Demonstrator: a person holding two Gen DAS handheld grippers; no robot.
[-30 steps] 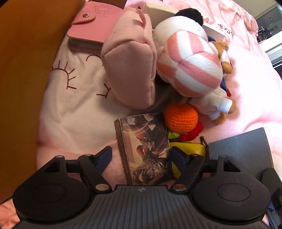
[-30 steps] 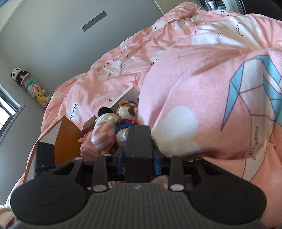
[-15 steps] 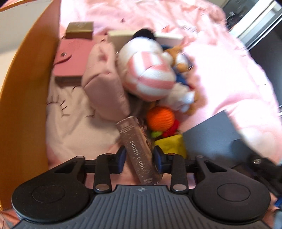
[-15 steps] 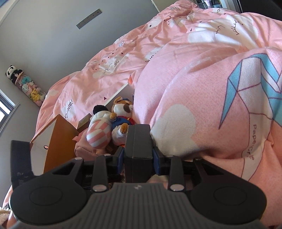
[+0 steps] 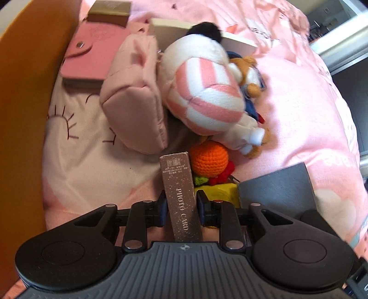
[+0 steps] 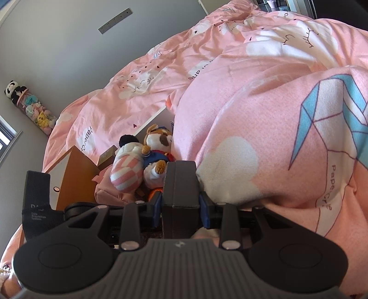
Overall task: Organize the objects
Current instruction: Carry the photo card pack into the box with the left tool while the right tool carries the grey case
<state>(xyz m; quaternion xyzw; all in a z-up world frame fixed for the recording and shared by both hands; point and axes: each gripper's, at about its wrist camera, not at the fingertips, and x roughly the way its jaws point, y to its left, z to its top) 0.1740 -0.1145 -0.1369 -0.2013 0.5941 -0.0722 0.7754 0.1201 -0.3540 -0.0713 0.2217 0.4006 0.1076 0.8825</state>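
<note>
The left gripper [image 5: 180,210] has its jaws closing on a slim brown box printed "PHOTO CARD" [image 5: 180,195]; the blue pads [image 5: 163,208] press both narrow sides, and the box stands on edge, its far end pointing away over the bed. Just right of that box lies a round orange crocheted ball [image 5: 209,158] with red and green trim, and below it a yellow object [image 5: 218,192], partly hidden by the gripper. Beyond these rests a pink-and-white striped plush toy [image 5: 204,92] with a black pompom, lying against a brown-and-white plush dog in blue clothing [image 5: 249,76]. To the left of the striped toy sits a soft pale-pink fabric pouch [image 5: 135,101], touching it. Farther left lies a pink snap-button wallet [image 5: 92,54], with a small brown-gold box [image 5: 109,10] above it. An orange panel [image 5: 25,92] borders the left side. All items rest on the pink printed bedding [image 5: 306,115].

The right gripper [image 6: 180,208] is clenched on a dark grey flat box [image 6: 180,184], which is held edge-on between its pads. The same grey box shows at the lower right in the left wrist view, near the yellow object.
</note>
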